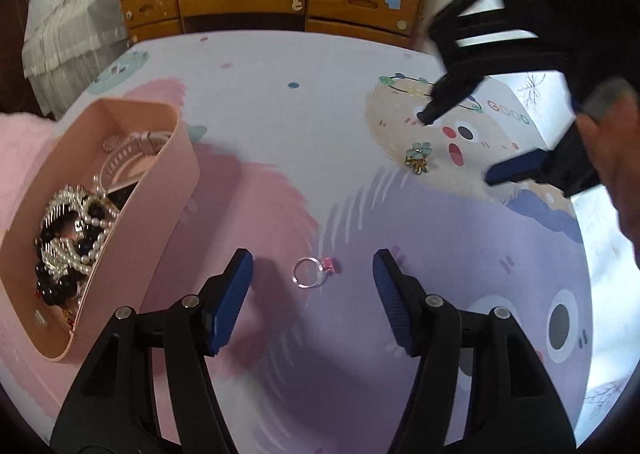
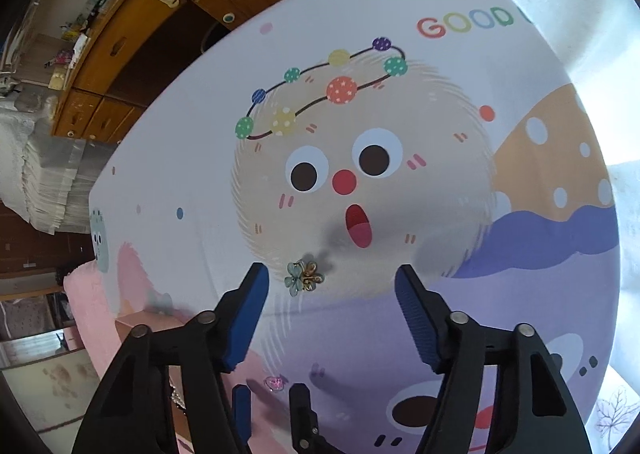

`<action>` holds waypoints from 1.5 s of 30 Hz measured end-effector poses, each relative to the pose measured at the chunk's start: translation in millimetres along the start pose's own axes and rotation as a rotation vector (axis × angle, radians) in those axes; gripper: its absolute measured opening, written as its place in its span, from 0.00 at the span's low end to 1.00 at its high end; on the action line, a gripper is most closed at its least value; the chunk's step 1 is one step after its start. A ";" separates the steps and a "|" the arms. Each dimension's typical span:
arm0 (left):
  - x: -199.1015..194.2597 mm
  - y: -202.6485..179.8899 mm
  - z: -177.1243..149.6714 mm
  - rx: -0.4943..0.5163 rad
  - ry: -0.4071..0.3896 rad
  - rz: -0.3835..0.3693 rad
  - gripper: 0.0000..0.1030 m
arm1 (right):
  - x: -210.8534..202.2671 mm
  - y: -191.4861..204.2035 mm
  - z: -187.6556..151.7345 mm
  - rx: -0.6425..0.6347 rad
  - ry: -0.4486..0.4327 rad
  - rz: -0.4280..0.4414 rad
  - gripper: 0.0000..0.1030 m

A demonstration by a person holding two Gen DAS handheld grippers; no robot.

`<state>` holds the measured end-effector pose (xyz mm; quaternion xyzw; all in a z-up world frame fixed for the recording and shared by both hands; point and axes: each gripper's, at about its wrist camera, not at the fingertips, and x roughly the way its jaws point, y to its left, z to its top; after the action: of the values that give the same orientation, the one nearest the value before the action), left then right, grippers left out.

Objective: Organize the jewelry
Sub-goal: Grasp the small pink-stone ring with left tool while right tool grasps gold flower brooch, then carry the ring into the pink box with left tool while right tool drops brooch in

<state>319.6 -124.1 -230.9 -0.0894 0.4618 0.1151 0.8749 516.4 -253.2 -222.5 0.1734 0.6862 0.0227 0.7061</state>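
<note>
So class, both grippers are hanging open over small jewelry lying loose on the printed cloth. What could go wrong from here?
1. The ring lies flat and thin between the left gripper pads; closing may push it away instead of lifting it.
2. The flower earrings sit off-centre, near one pad of the right gripper, so they could be knocked aside.
3. The pink box is already crowded with pearls; dropped pieces may tangle.

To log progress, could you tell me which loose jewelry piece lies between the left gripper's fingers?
The silver ring with a pink stone; the teal-and-gold flower earring lies farther off.
</note>
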 end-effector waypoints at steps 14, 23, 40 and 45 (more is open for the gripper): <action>1.9 -9.6 1.2 0.017 -0.007 0.036 0.18 | 13.9 27.2 -6.8 -0.065 0.025 -0.051 0.33; -0.5 -2.7 -1.5 -0.003 -0.002 0.006 0.17 | 7.9 14.4 -14.1 -0.074 -0.006 -0.005 0.18; -54.9 41.9 -5.7 -0.017 -0.085 -0.068 0.17 | -0.9 11.4 -58.8 -0.042 -0.025 0.076 0.10; -85.2 67.8 -0.4 -0.059 -0.132 -0.091 0.17 | -15.0 29.2 -85.3 -0.049 -0.029 0.134 0.10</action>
<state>253.3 -69.4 -163.9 -0.1284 0.3947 0.0945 0.9049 438.2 -211.6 -199.8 0.2020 0.6618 0.0841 0.7171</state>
